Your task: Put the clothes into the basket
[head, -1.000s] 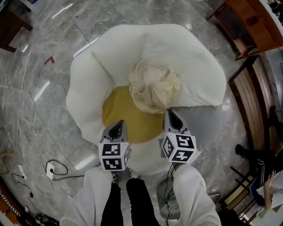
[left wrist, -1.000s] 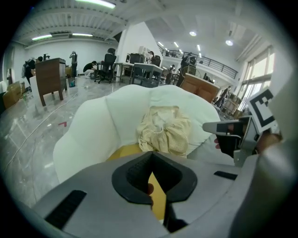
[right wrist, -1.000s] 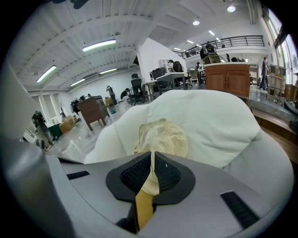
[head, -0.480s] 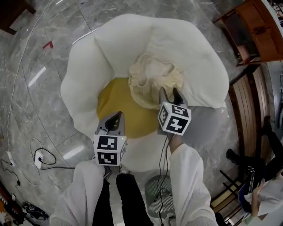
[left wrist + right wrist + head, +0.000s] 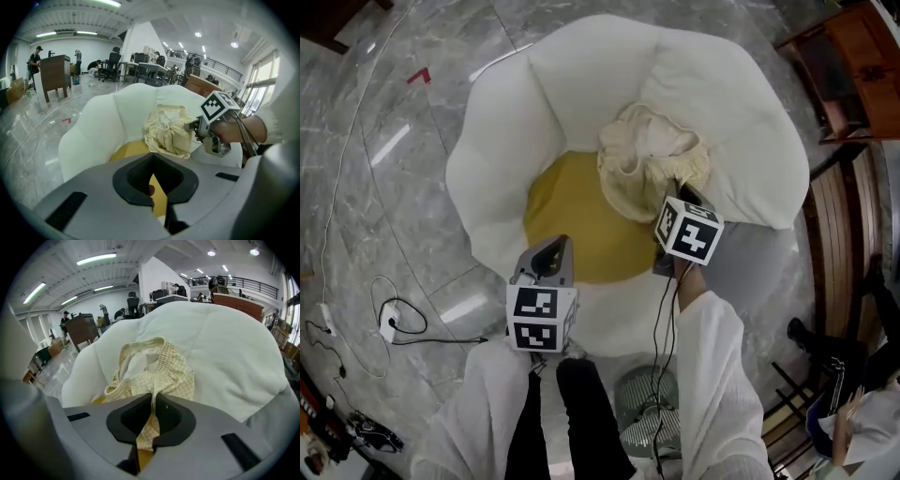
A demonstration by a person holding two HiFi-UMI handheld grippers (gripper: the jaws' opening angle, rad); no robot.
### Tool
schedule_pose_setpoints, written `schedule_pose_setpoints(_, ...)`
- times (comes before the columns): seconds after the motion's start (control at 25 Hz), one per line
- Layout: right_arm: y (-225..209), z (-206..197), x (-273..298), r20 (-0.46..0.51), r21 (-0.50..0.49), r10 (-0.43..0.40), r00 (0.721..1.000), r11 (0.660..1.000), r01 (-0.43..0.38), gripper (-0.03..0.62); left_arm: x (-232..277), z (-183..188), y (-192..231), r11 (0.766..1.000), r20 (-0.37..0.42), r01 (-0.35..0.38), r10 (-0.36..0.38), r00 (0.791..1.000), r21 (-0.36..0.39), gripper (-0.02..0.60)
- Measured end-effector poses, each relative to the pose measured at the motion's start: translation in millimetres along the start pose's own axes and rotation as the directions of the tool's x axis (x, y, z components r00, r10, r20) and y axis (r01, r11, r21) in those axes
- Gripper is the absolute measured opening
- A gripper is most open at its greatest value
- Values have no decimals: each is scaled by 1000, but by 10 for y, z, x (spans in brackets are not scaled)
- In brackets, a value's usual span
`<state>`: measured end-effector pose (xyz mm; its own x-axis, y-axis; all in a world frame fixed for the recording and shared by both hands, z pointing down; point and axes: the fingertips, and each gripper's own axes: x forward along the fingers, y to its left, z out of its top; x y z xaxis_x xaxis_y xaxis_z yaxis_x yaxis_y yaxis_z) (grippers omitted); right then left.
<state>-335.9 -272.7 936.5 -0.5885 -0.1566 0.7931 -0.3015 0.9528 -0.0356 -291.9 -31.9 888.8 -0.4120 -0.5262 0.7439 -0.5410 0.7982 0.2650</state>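
A crumpled cream checked garment lies at the back of the yellow seat of a white petal-shaped chair. My right gripper has reached the garment's near right edge. Its jaws are closing, and in the right gripper view a fold of the checked cloth is pinched between them. My left gripper hovers over the front of the seat, shut and empty, apart from the garment. A slatted grey basket stands on the floor by the person's legs, partly hidden by the right sleeve.
Cables and a power strip lie on the marble floor at the left. A wooden bench and a wooden cabinet stand at the right. A seated person shows at the bottom right corner.
My right gripper went forward and down from the seat's front to the garment, opened, then closed on its edge. The left gripper stayed over the seat's front.
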Motion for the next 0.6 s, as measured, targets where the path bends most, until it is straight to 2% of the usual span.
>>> schedule_pose_setpoints(0.32,146,137,-379,77,40,67,995,997,-70,30,-142,142,-12,1000,8,6,-6,1000,15,0)
schedule_pose_setpoints(0.6,391,427,-1146,170,25,99,980,994,-105,29,-544,555,-158,999,50,34,-35,998,14,0)
